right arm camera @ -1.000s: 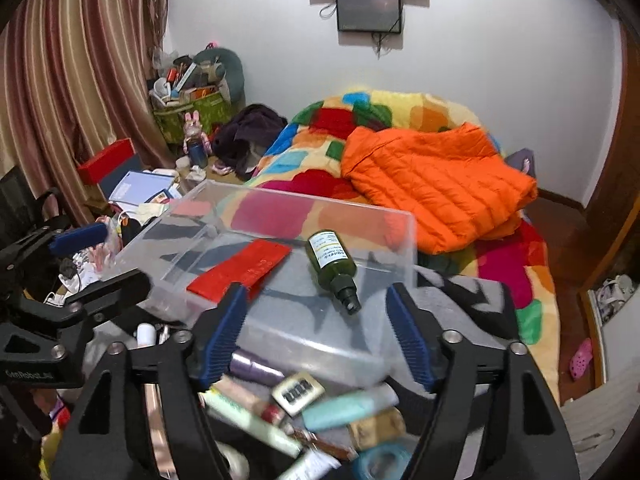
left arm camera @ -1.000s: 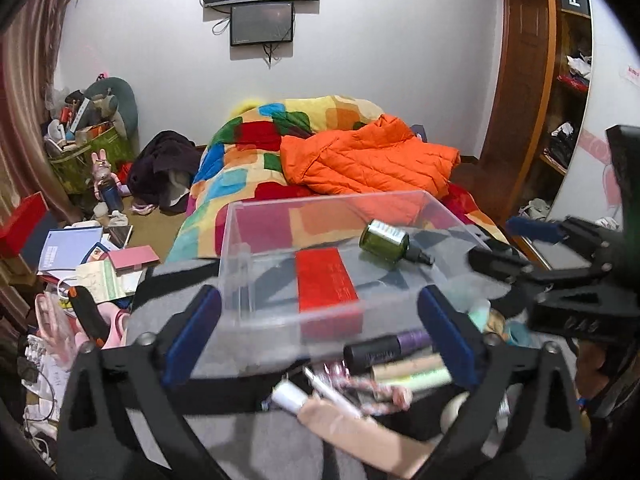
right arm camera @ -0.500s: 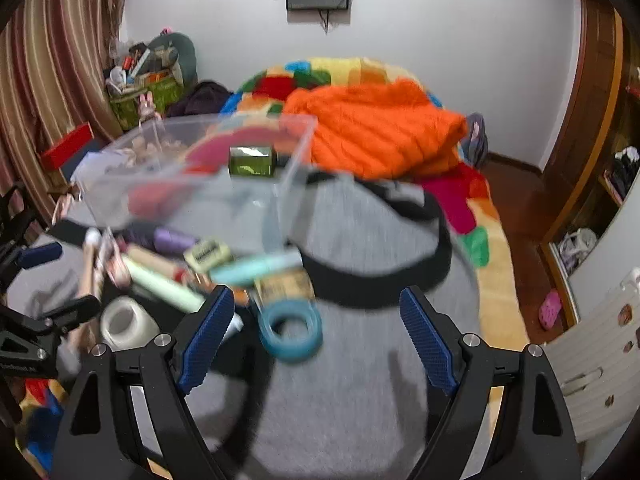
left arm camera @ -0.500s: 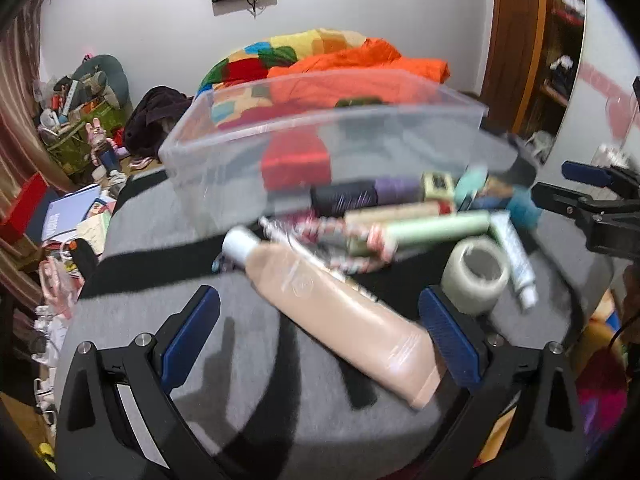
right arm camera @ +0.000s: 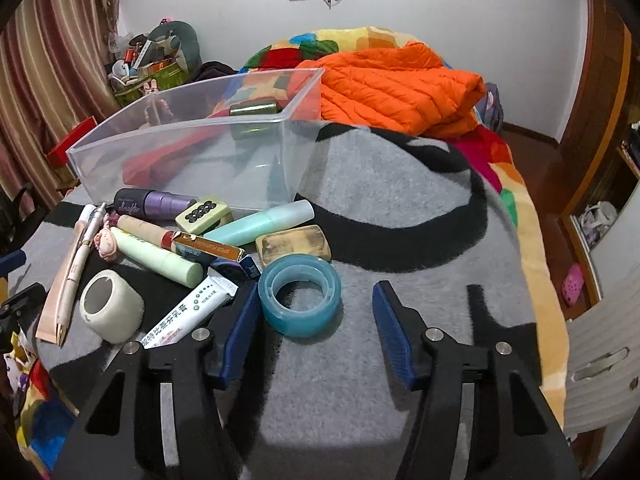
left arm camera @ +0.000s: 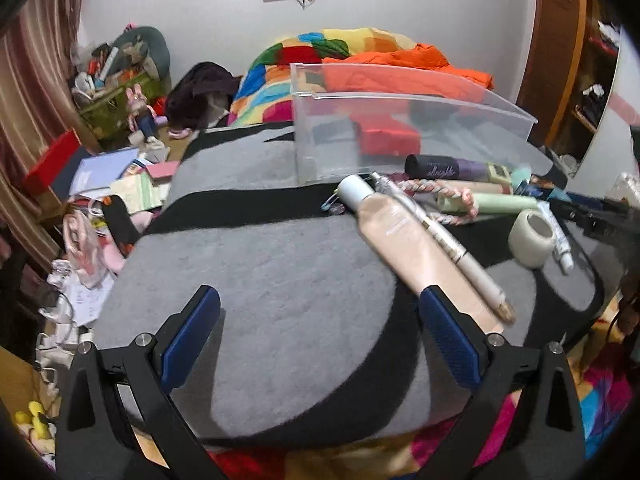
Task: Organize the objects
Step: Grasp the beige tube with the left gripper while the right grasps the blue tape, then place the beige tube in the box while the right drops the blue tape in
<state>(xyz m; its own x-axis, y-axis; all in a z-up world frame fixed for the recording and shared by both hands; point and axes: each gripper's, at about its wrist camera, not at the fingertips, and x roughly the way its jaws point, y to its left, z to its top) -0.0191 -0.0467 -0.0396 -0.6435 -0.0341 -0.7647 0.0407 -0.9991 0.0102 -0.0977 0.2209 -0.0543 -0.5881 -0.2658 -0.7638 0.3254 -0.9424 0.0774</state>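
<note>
A clear plastic bin (right arm camera: 192, 148) (left arm camera: 400, 136) stands on a grey and black blanket (right arm camera: 380, 208); it holds a red box (left arm camera: 386, 136) and a green bottle (right arm camera: 254, 110). Loose items lie in front of it: a beige tube (left arm camera: 412, 248), a pen (left arm camera: 440, 240), a white tape roll (right arm camera: 110, 306) (left arm camera: 530, 238), a blue tape roll (right arm camera: 300, 294), a pale green tube (right arm camera: 156, 256), a purple and black tube (right arm camera: 154, 204). My right gripper (right arm camera: 314, 304) is open, its jaws on either side of the blue tape roll. My left gripper (left arm camera: 316, 312) is open and empty over bare blanket, its right finger (left arm camera: 448, 336) by the beige tube's end.
An orange jacket (right arm camera: 396, 88) lies on a patchwork quilt (left arm camera: 280, 76) behind the bin. Cluttered floor with books and boxes (left arm camera: 104, 172) at the left. A wooden shelf (right arm camera: 612, 152) stands at the right. A white toothpaste tube (right arm camera: 188, 312) touches the right gripper's left finger.
Both grippers have pulled back from above the bin and dropped low over the blanket. The right gripper now brackets the blue tape roll. Both stay open.
</note>
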